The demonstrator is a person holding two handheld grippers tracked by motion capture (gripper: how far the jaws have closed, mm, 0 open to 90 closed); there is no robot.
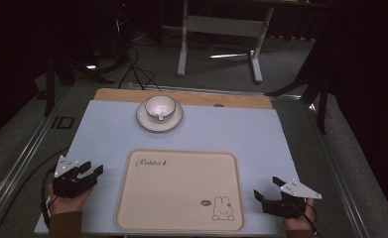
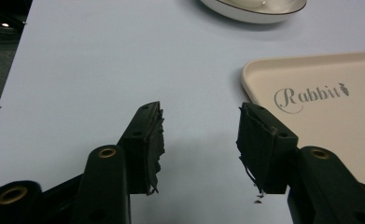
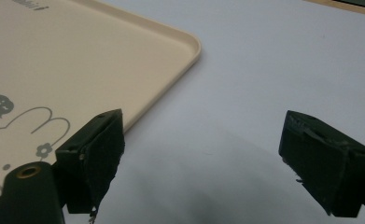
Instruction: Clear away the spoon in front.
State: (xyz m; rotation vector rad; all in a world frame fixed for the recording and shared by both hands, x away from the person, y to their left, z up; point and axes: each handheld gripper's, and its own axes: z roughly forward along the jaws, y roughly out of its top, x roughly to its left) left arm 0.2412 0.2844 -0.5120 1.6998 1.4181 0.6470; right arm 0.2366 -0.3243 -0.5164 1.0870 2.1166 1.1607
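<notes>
Both tongs rest idle at the near edge in the high view: the left gripper (image 1: 93,171) at eight o'clock and the right gripper (image 1: 265,191) at four o'clock of the tray (image 1: 132,198), jaws spread, pinching nothing. The cup (image 1: 160,105) sits in its saucer (image 1: 147,121) at twelve o'clock, well apart, so the work looks unstarted.

From the left gripper view, the tray's "Rabbit" lettering (image 2: 308,95) reads clearly, saucer rim at one o'clock.

From the right gripper view comes the rabbit drawing (image 3: 26,130) at nine o'clock.
</notes>
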